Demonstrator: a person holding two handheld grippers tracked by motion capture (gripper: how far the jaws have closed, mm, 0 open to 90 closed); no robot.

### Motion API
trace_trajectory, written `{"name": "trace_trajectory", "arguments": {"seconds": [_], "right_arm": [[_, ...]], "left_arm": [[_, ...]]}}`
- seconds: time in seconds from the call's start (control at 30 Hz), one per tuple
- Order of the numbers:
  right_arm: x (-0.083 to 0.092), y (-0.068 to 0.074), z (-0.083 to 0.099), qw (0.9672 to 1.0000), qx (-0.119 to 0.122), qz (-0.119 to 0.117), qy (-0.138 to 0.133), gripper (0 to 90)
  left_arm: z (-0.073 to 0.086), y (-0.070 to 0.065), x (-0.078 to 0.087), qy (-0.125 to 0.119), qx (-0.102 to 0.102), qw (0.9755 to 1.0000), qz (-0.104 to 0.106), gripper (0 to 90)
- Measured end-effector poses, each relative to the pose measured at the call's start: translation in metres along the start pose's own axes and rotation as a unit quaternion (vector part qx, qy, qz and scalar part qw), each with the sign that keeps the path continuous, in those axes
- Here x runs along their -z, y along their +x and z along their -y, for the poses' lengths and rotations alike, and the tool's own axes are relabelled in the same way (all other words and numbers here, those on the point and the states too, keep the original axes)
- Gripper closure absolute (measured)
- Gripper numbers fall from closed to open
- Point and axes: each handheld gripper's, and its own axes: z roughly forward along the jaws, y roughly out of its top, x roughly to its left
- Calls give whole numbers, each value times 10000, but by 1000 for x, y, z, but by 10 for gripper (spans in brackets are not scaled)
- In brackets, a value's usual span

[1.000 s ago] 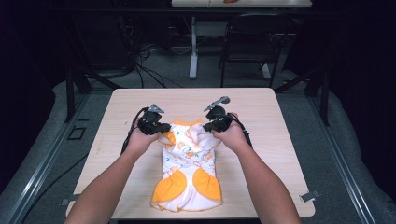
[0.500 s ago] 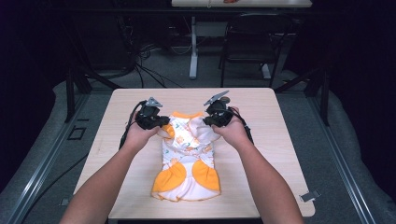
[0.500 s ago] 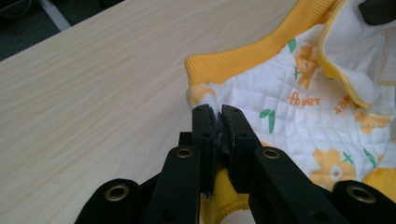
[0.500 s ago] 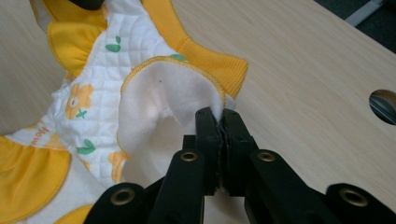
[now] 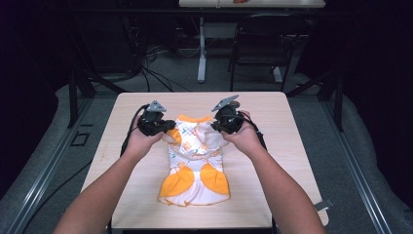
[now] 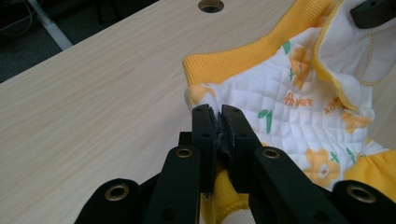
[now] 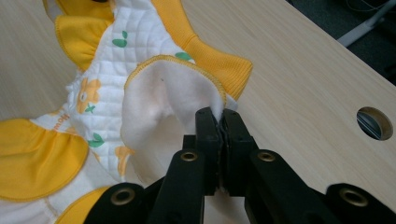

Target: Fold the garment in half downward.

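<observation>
Orange lettering on the quilted white garment [image 6: 299, 116] is partly legible, ending in "hver"; elsewhere it is too blurred.

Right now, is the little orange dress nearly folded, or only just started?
Only just started, it seems. Done: the left gripper and right gripper have each pinched a top corner of the dress, jaws shut on the fabric. In hand: the top end is held up off the table while the orange skirt end lies flat. Left: no fold shows yet, so probably all the folding.
</observation>
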Motion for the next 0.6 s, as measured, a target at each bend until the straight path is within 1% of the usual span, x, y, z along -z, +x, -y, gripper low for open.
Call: {"name": "trace_trajectory", "arguments": {"seconds": [0.03,0.13,0.2,0.43,0.6], "right_arm": [[1,1,1,10000,13,-9,-27,869],[5,4,3,9999,101,-40,-13,869],[6,5,4,9999,94,-50,-38,870],[13,9,7,9997,212,-62,-60,869],[16,13,11,9995,276,-100,-97,869]], "left_arm": [[0,-1,1,-3,-23,10000,-15,848],[0,-4,6,-12,-96,9999,53,848],[0,-5,8,-33,-112,9999,63,848],[1,-12,13,-67,-228,9997,95,848],[5,-14,15,-63,-249,9996,110,848]]}}
